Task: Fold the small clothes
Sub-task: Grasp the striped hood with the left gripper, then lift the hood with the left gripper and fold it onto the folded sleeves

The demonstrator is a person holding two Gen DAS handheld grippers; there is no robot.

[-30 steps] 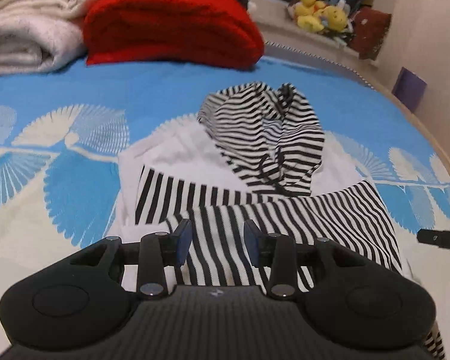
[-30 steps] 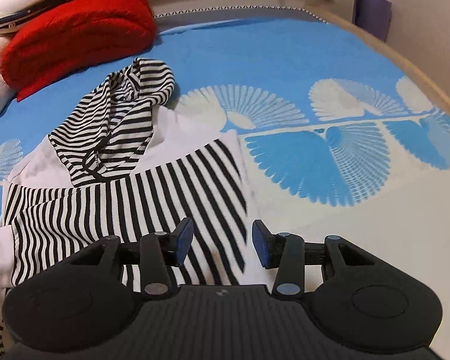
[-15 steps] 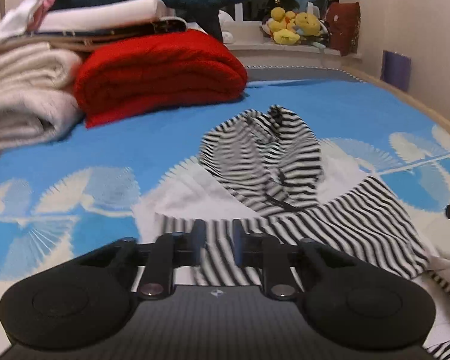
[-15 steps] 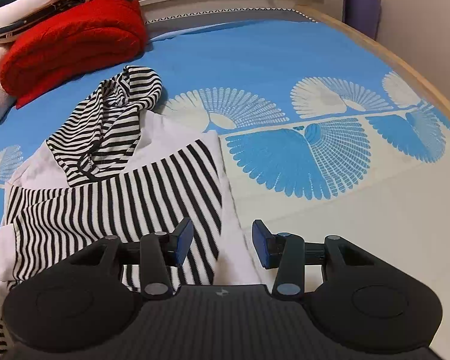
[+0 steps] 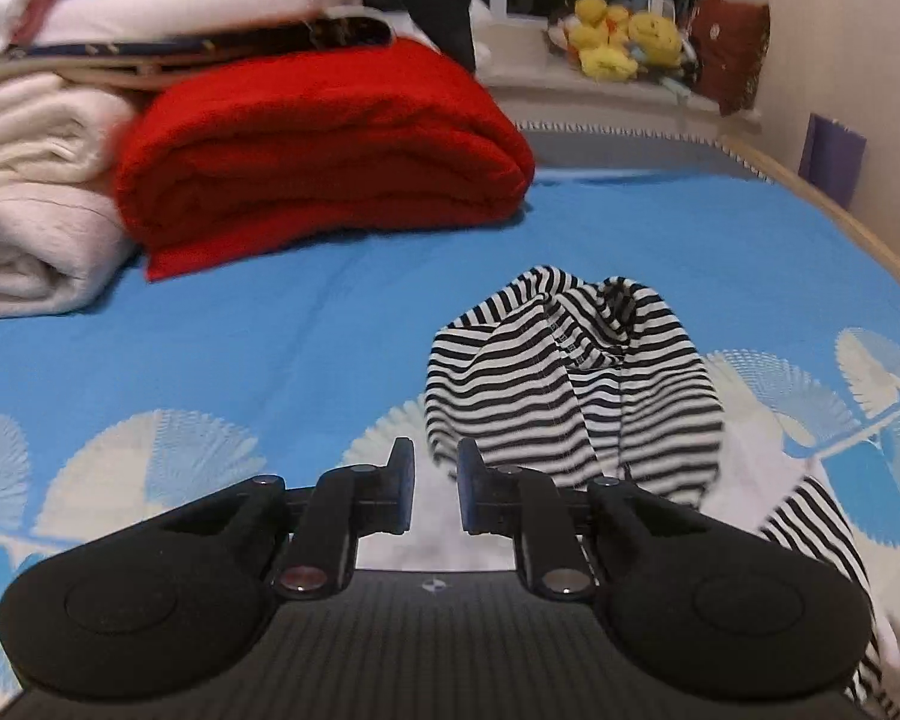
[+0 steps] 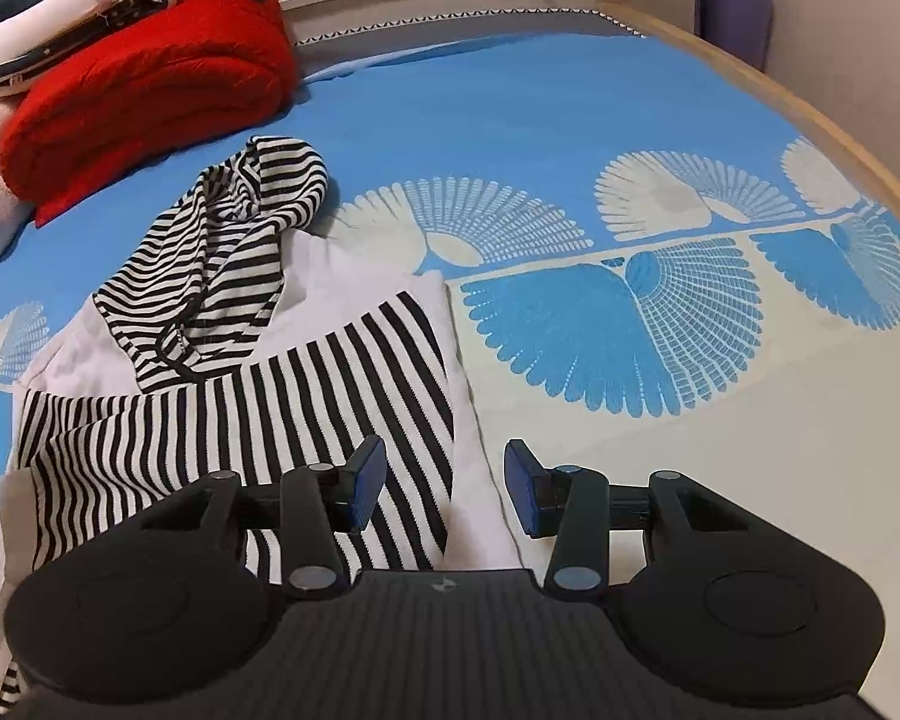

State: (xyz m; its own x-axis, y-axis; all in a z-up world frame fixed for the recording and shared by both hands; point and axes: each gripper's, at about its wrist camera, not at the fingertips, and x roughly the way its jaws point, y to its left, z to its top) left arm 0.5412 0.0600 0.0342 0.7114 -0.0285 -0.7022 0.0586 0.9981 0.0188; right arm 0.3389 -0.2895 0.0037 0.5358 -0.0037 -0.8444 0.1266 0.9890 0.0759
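- The striped hoodie (image 6: 222, 372) lies partly folded on the bed (image 6: 510, 120), towards its near left part in the right wrist view; a striped sleeve (image 6: 306, 396) is laid across the white body, and the hood (image 6: 252, 222) is bunched in a heap at the far end.
- In the left wrist view the hood (image 5: 576, 384) stands up in loose ridges just beyond the fingertips, apart from them.
- The left gripper (image 5: 435, 492) has its fingers drawn close with a narrow gap between them; nothing can be seen pinched there, though whether cloth is caught low between the pads cannot be told.
- The right gripper (image 6: 444, 492) is spread wide, with one finger over the sleeve's stripes and the other over the bare bed past the hoodie's right edge; it holds nothing.
- The fold looks unfinished, since the hood is not yet flattened or tucked.
- Risk: a grab at the heaped hood could take only its top layer, leaving the rest to slump and the fold lopsided.
- Risk: the right gripper, straddling the hem, could pinch the bedsheet with the cloth and drag both.
- Risk: lifting one side alone could slide the laid sleeve off the body.
- Beyond, near the bed's far left corner, sit a red blanket (image 5: 318, 150) and white towels (image 5: 36, 192), with yellow plush toys (image 5: 624, 42) on the sill.
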